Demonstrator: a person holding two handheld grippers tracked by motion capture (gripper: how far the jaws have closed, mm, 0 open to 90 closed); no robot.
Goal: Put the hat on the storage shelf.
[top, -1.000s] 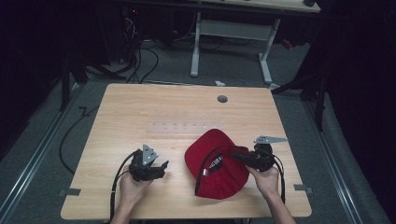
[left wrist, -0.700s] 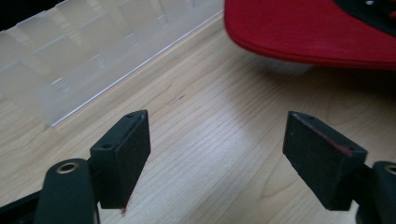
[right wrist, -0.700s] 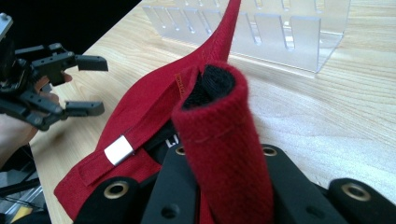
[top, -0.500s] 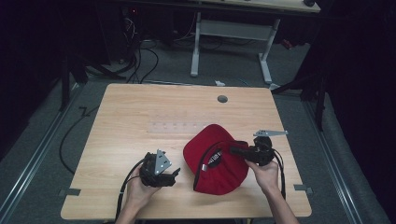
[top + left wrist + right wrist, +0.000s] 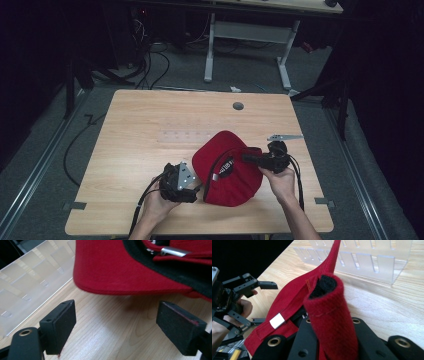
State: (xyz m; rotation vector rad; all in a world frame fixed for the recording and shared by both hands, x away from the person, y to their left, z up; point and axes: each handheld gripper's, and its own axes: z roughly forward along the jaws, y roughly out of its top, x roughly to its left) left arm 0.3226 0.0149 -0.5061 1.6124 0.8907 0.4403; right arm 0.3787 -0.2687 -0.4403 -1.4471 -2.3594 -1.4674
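The right gripper point(image 5: 329, 340) is pinching the soft, floppy red cap point(image 5: 227, 172) by its rim fabric, while the left gripper point(image 5: 117, 325), jaws just opening wide and empty, is lining up on the stiffer brim point(image 5: 125, 272).

Place: lab or test room — a recording bench, not a home.
Table: bare wood table point(image 5: 150, 125) with a cable grommet point(image 5: 238, 106), standing alone on grey carpet point(image 5: 45, 165).
Cables: loose black cables point(image 5: 150, 60) run over the floor behind the table.
Back: a second desk point(image 5: 250, 30) on white metal legs; the surroundings are dark.
Floor: tape marks point(image 5: 74, 205) at the near table corners — fixed placement.
Fixture: clear acrylic rack point(image 5: 372, 257) lying on the tabletop.
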